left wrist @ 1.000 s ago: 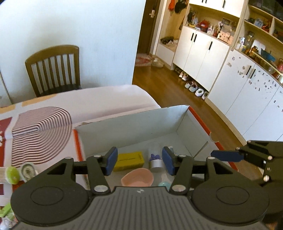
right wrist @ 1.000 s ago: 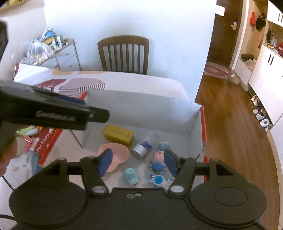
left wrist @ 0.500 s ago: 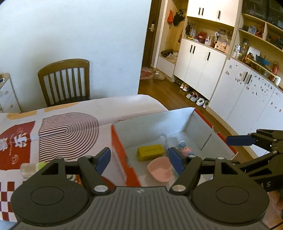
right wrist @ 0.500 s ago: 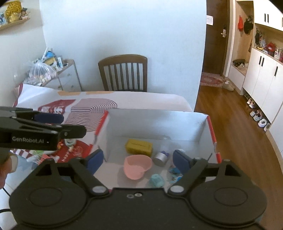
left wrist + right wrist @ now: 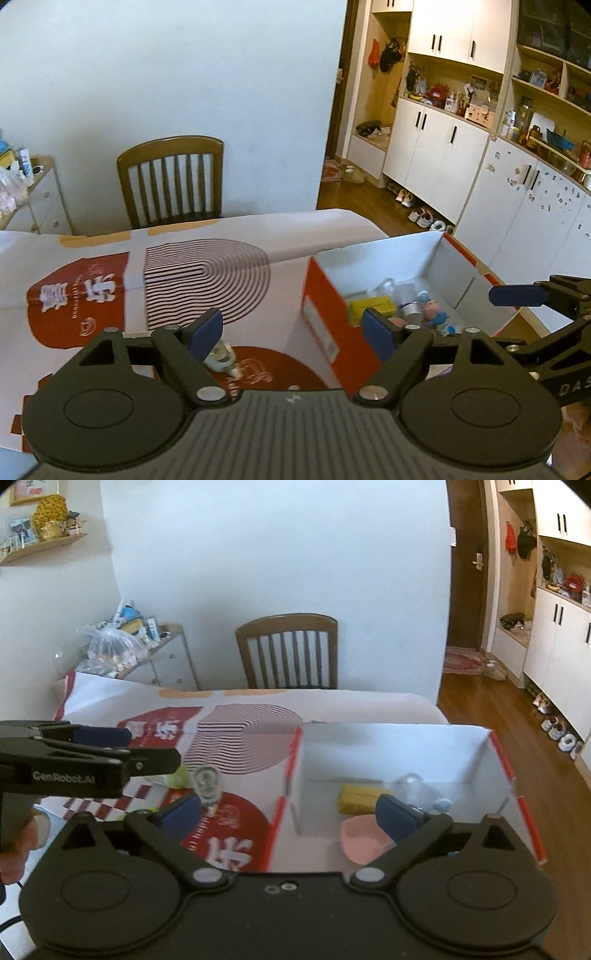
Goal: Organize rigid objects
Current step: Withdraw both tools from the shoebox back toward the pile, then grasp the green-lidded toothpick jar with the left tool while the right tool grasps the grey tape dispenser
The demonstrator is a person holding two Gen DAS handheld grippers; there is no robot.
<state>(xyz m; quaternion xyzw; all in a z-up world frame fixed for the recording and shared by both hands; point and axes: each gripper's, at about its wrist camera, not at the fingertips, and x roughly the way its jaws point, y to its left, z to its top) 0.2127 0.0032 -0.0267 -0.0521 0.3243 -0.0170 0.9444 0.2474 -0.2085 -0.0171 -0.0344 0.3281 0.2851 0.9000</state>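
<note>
Left wrist view, tool state: your left tool (image 5: pixel 291 330) is opening, its blue pads apart with nothing between them.
Left wrist view, task things: the box (image 5: pixel 325 328) sits on the worktop (image 5: pixel 92 258) at right; inside lie a yellow block (image 5: pixel 371 306), a small pig figure (image 5: pixel 430 312) and a clear bottle (image 5: pixel 386 286).
Left wrist view, risk: the box's red near wall stands just beside your right pad; a swing rightward would likely knock or shove it.
Left wrist view, obstruction: a pale round item (image 5: pixel 221 358) lies just below your left pad, half hidden by the finger.
Right wrist view, tool state: your right tool (image 5: pixel 290 814) is opening wide and empty.
Right wrist view, loose things: a clear glass piece (image 5: pixel 207 781) and a green item (image 5: pixel 177 777) wait on the worktop, outside the box.
Right wrist view, risk: the left tool crosses just in front of these; reaching with both could make the tools collide.
Right wrist view, surroundings: a pink bowl (image 5: pixel 364 840) lies in the box; a chair (image 5: pixel 290 651) stands behind.
</note>
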